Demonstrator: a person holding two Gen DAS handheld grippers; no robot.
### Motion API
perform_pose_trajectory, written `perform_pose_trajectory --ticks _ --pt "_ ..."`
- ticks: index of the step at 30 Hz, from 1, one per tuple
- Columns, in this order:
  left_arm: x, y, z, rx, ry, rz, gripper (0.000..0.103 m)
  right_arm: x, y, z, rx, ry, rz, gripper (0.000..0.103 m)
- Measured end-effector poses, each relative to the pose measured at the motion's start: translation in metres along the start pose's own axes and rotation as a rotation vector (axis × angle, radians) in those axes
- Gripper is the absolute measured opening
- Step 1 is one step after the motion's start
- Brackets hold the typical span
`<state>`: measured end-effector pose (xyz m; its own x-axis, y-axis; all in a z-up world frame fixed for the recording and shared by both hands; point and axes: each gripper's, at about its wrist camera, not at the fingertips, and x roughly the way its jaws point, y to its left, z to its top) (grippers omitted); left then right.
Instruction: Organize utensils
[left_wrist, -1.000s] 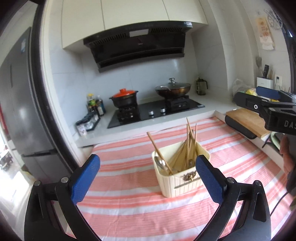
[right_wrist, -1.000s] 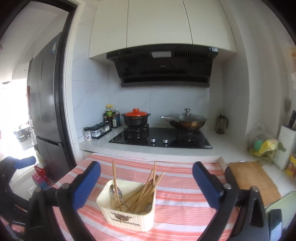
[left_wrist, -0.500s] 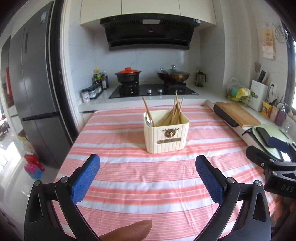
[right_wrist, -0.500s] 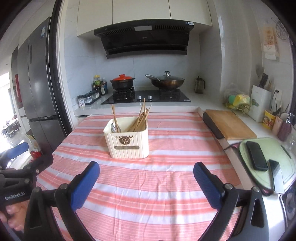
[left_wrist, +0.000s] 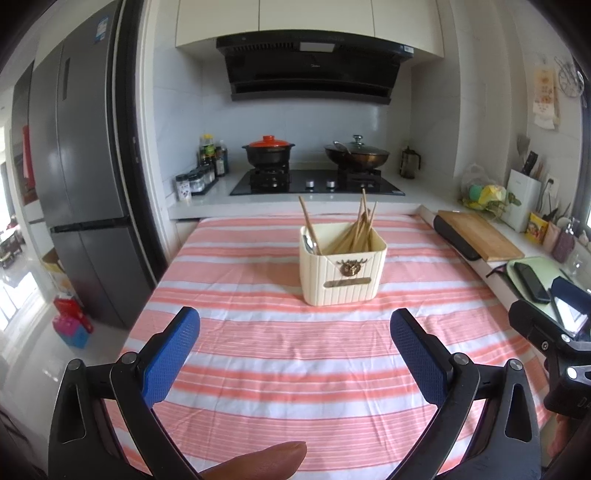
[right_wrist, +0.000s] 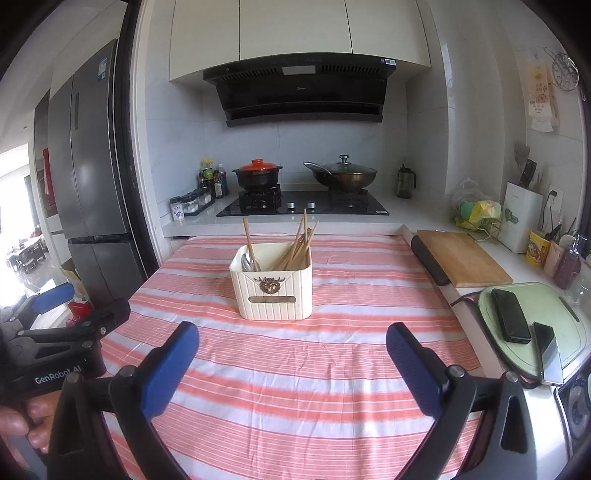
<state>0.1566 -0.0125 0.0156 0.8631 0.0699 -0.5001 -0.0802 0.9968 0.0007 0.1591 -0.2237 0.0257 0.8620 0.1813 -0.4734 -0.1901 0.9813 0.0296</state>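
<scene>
Left wrist: left gripper (left_wrist: 291, 349) spread wide, empty, above striped counter (left_wrist: 258, 332); cream holder (left_wrist: 342, 271) farther ahead, upright, chopsticks (left_wrist: 360, 227) and probably a spoon (left_wrist: 309, 242) inside. Right wrist: right gripper (right_wrist: 291, 354) likewise apart, empty; holder (right_wrist: 273, 286) ahead, well clear.

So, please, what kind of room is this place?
A home kitchen, most likely. A gas hob with a red-lidded pot and a wok sits under an extractor hood, and a tall grey fridge stands to the left.
</scene>
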Motion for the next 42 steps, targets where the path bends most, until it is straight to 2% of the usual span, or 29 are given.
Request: perform_pose_trajectory --ticks 5,17,42 --pt "0.000 0.004 0.000 -0.011 0.001 0.007 0.103 -0.002 0.007 0.001 -0.032 -0.019 -0.022 0.103" --pt "0.000 0.010 -0.001 -0.020 -0.004 0.028 0.103 -0.002 0.019 0.000 -0.050 -0.011 0.009 0.103" --pt "0.001 0.013 -0.004 -0.024 -0.005 0.034 0.103 -0.002 0.019 -0.003 -0.063 -0.001 0.019 0.103"
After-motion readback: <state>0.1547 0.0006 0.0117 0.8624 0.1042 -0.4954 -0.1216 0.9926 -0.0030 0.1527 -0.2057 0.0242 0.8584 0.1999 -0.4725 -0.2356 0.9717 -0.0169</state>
